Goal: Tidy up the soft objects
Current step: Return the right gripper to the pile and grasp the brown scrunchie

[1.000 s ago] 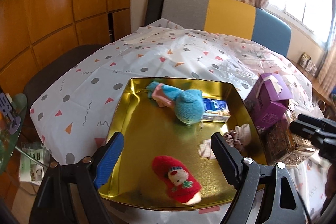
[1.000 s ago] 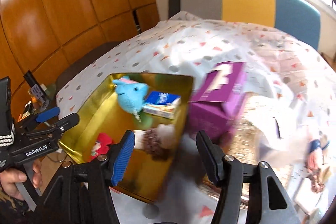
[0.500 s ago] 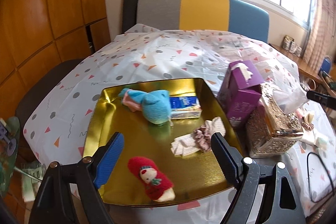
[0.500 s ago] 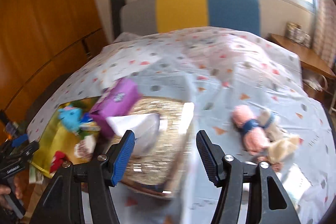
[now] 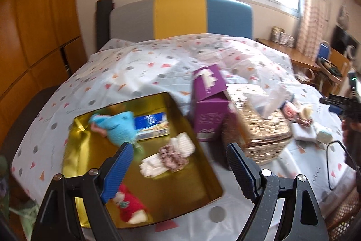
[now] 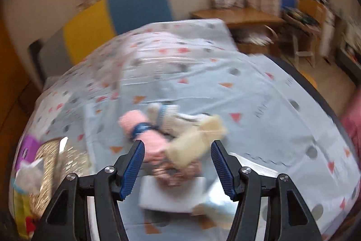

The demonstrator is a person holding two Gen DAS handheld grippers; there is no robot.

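Note:
A gold tray lies on the patterned tablecloth and holds a blue plush toy, a red plush toy, a white sock roll with a brown scrunchie and a blue packet. My left gripper hangs open over the tray's near right part, holding nothing. In the right wrist view, a pink rolled sock with a blue band, a cream plush piece and a grey sock lie in a loose pile. My right gripper stands open just short of that pile, empty.
A purple tissue box and a glittery gold tissue box stand right of the tray. A white flat packet lies under the right gripper. A black cable runs near the table's right edge. A grey, yellow and blue headboard is behind.
The right gripper swung fast to the right, from the tray and tissue boxes to the sock pile, rolling as it went. The left gripper drifted right and rose a little above the tray.

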